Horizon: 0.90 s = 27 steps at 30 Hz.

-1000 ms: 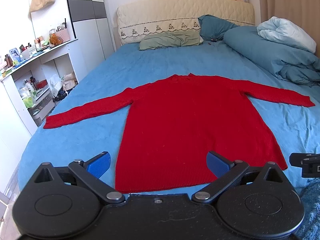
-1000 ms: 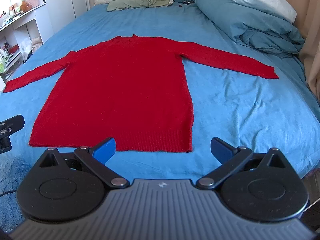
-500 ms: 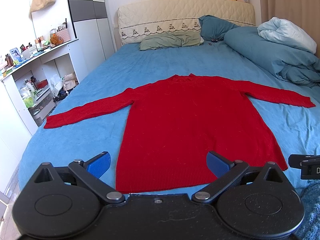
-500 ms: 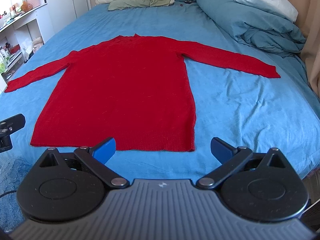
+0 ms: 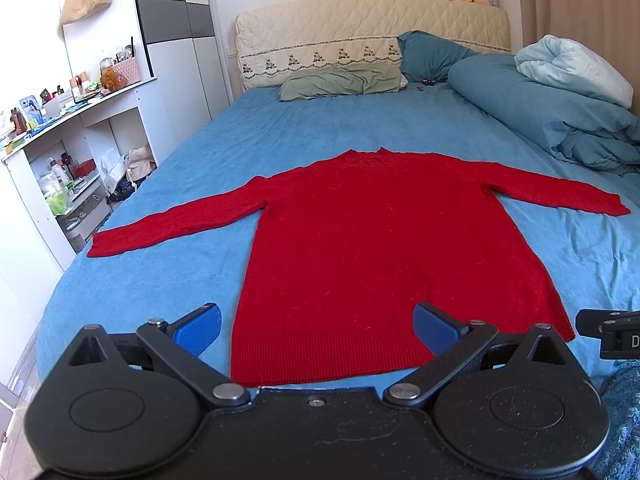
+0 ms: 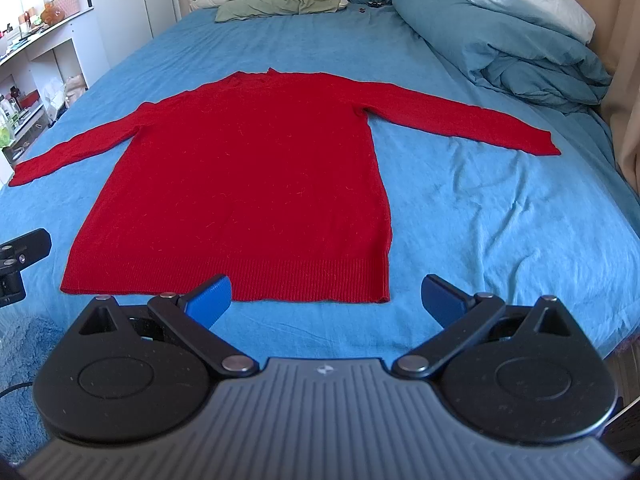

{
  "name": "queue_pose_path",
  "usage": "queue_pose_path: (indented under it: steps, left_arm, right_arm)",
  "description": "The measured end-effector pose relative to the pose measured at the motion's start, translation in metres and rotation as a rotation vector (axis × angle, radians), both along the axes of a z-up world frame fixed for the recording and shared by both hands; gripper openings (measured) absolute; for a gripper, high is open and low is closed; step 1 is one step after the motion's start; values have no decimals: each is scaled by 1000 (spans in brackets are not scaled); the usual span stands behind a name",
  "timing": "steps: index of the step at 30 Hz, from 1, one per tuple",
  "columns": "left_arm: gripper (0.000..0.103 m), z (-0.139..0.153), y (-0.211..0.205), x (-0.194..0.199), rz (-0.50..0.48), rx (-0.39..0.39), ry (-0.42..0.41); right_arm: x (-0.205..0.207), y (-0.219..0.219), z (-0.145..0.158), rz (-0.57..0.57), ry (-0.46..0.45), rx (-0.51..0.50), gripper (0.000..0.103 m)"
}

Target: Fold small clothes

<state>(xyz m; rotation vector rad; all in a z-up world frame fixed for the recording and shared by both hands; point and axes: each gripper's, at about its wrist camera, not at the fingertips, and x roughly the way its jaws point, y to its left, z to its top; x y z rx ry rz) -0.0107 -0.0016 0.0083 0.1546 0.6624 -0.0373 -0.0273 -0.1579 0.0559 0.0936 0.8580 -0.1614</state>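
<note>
A red knit sweater [image 5: 380,248] lies flat on the blue bed [image 5: 152,280], both sleeves spread out, hem toward me. It also shows in the right wrist view [image 6: 248,184]. My left gripper [image 5: 316,326] is open and empty, hovering just before the hem's left half. My right gripper [image 6: 326,298] is open and empty, hovering just before the hem's right corner. Neither touches the sweater.
A bunched blue duvet [image 5: 560,120] and pillows [image 5: 344,82] lie at the bed's head and right side. White shelves [image 5: 68,152] with clutter stand left of the bed. A blue fluffy rug [image 6: 24,352] lies at the foot. A beige curtain [image 6: 624,80] hangs at the right.
Both grippers have drifted slightly; the right wrist view shows the sweater a little farther right and lower. The jaws stay open and the sweater has not moved.
</note>
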Motion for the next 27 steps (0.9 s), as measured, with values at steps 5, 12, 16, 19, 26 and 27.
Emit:
queue_pose_path:
  steps: [5,12,16,19,26,27]
  left_arm:
    - [103,1,-1,-1,3,-3,1]
    - [103,1,-1,-1,2,-1,-3]
    - [103,1,-1,-2,2,-1,-4]
    - [103,1,-1,-2,2,-2,-5]
    - [103,1,0,-4,6,-5,-8]
    - [103,1,1,-4,7,-7,-9]
  right_arm:
    - [0,0,1,1,0,2,103]
    - [0,0,0,0,-1,3,103]
    - [0,0,0,0,-1,5,103]
    - [0,0,0,-1,-2,3,103]
    - [0,0,1,-2,-2,4,103]
    - [0,0,1,-2,-2,4,103]
